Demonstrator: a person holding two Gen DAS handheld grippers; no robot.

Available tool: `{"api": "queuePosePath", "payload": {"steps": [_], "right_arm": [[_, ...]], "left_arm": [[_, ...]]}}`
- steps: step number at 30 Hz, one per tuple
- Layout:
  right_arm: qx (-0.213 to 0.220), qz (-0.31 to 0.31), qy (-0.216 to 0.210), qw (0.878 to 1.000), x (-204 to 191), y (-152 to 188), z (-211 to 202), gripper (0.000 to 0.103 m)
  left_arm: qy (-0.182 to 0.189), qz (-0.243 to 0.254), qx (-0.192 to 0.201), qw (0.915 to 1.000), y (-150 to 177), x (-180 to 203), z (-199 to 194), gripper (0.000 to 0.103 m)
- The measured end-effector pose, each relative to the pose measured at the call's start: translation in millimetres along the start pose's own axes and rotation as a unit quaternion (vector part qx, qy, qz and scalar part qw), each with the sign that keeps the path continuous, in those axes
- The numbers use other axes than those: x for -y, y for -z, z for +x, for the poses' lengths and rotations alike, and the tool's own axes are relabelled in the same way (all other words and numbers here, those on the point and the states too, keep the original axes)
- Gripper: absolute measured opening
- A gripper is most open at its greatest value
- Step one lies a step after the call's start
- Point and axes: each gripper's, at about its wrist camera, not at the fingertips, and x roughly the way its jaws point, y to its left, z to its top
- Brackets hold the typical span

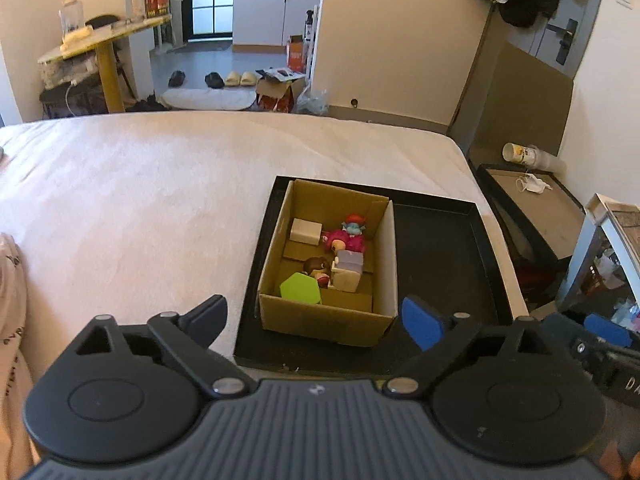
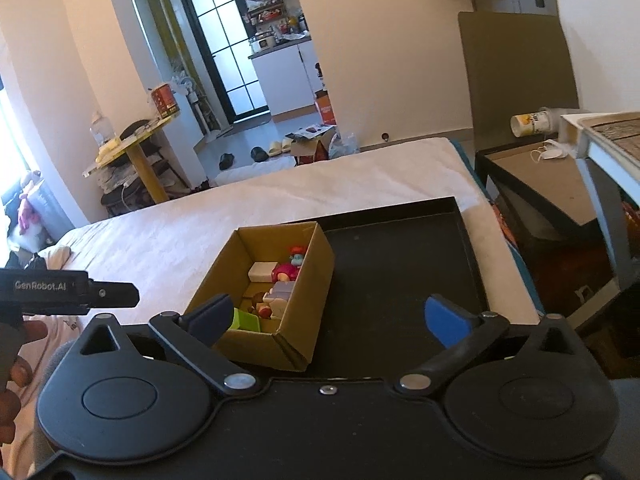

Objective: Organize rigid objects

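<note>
A brown cardboard box [image 1: 320, 320] [image 2: 304, 280] stands in the left part of a flat black tray [image 1: 440, 264] [image 2: 400, 264] on the bed. Inside it lie a green block [image 1: 301, 289] [image 2: 246, 321], a cream block [image 1: 306, 231] [image 2: 262, 271], a pale lilac block [image 1: 350, 261], a pink figure with a red hat [image 1: 350, 236] [image 2: 289, 268] and a brown-haired figure [image 1: 316, 267]. My left gripper [image 1: 316, 318] is open and empty, held above the box's near wall. My right gripper [image 2: 332, 318] is open and empty, above the box's near right corner.
The tray lies on a white bed [image 1: 140, 200] [image 2: 280, 192] near its right edge. A black side table [image 1: 536, 204] [image 2: 540, 184] with a face mask and a tipped cup stands to the right. The left gripper's body [image 2: 68, 292] shows at the left of the right wrist view.
</note>
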Motion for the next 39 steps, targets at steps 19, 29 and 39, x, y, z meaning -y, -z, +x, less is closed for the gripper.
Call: {"api": "queuePosePath", "payload": {"steps": [19,29,39], "right_arm": [[0.007,0.014,0.032,0.999,-11.8,7.9,-52.6,0.103],[0.008,-0.012,0.047,0.999,-31.9,9.1,-83.6,0.103],[0.008,-0.029,0.039,0.999,-44.7,7.4,-96.0,0.103]], "left_arm": [[-0.007,0.043,0.054,0.9976,23.2,9.7,-68.7,0.101],[0.0,0.049,0.072,0.9962,36.4,6.5,-93.0,0.101],[0.0,0.046,0.08,0.9957,40.3,-3.6,-114.5,0.101]]}}
